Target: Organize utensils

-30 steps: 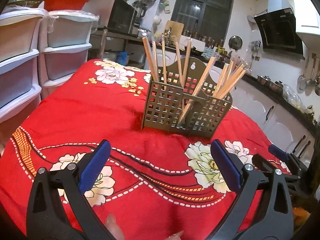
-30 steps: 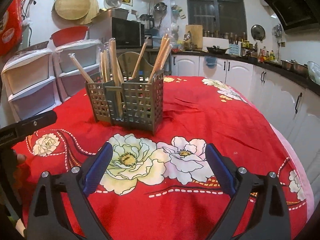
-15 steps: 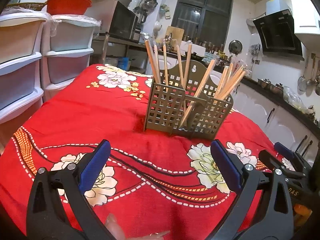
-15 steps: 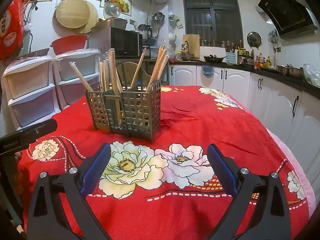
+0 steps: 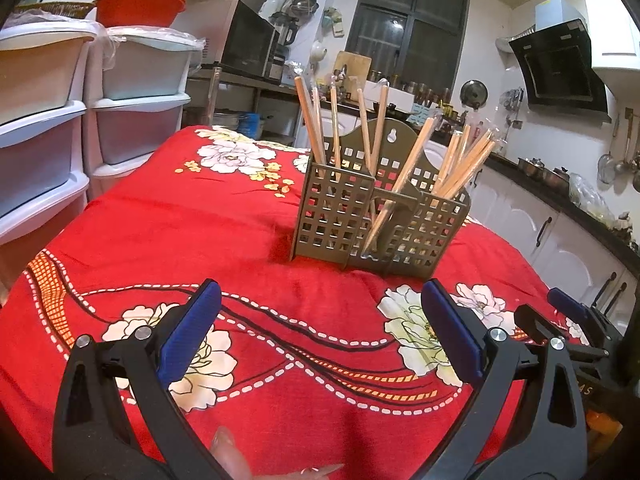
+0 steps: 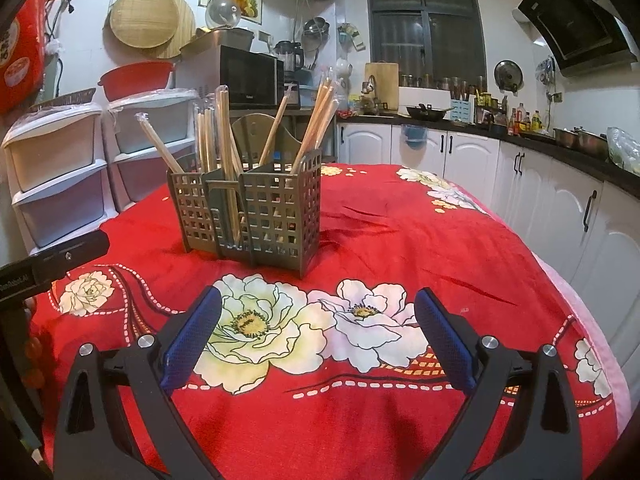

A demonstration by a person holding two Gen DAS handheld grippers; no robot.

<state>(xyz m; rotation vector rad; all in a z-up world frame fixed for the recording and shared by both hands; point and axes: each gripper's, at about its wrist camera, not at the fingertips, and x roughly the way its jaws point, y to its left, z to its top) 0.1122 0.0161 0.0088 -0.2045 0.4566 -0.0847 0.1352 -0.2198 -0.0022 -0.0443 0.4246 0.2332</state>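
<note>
Left wrist: our left tongs [image 5: 320,320] and right tongs [image 6: 316,328] gape, empty. Ahead of both, the holder [image 5: 376,216] contains all visible chopsticks [image 5: 460,164]; desk [image 6: 420,248] otherwise bare, task looks done.

The right gripper [image 6: 316,324], black-framed with blue-padded fingers [image 6: 192,336], is hovering over the near part of a table covered with a red floral tablecloth [image 6: 400,240], its jaws standing wide apart with nothing between them. Farther on, left of centre, a grey-brown perforated plastic utensil holder [image 6: 256,216] is standing upright on the cloth. Pale wooden chopsticks in clear wrappers [image 6: 224,132] are leaning at various angles in its compartments. At the left edge, part of the black left gripper [image 6: 52,260] is showing. White plastic drawer units [image 6: 60,172] are standing at far left, and white kitchen cabinets [image 6: 560,188] are running along the right.
</note>
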